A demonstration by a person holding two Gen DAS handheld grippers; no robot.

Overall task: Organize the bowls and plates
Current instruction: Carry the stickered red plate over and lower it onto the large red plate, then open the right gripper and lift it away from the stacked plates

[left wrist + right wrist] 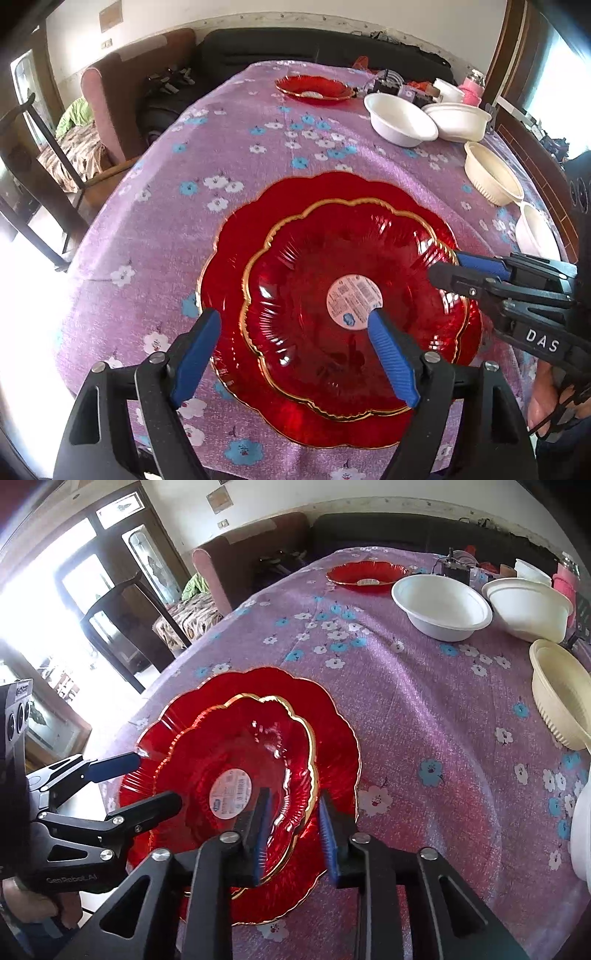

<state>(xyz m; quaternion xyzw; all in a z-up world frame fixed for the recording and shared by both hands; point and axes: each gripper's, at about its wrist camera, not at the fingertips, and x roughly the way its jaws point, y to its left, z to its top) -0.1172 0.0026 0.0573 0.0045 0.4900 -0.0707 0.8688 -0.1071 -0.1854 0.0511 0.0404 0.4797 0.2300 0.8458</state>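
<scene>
The table [258,155], covered in a purple flowered cloth, fills most of both views, with its near-left edge curving away close to the stacked plates and broad bare cloth in the middle. On that near part lies the large red plate [229,258], scalloped and gold-rimmed, and inside it sits the smaller red plate [314,258] with a round paper label at its centre. The left gripper [295,321] stands wide open above the near-left side of the stack: one blue finger over the large plate's left rim, the other over the smaller plate beside the label; whether either touches the glass I cannot tell. The right gripper [295,805] comes in from the opposite side, its jaws partly apart and straddling the gold rim of the smaller plate, one finger inside, one outside above the large plate; contact is not clear. A third red plate [314,88] lies well apart at the far end. Along the right edge runs a row of bowls: a white bowl [400,120], a second white bowl [458,120] just beside it, a cream ribbed bowl [493,177], and another white one [535,232] nearest the right gripper, leaving little room on that side
</scene>
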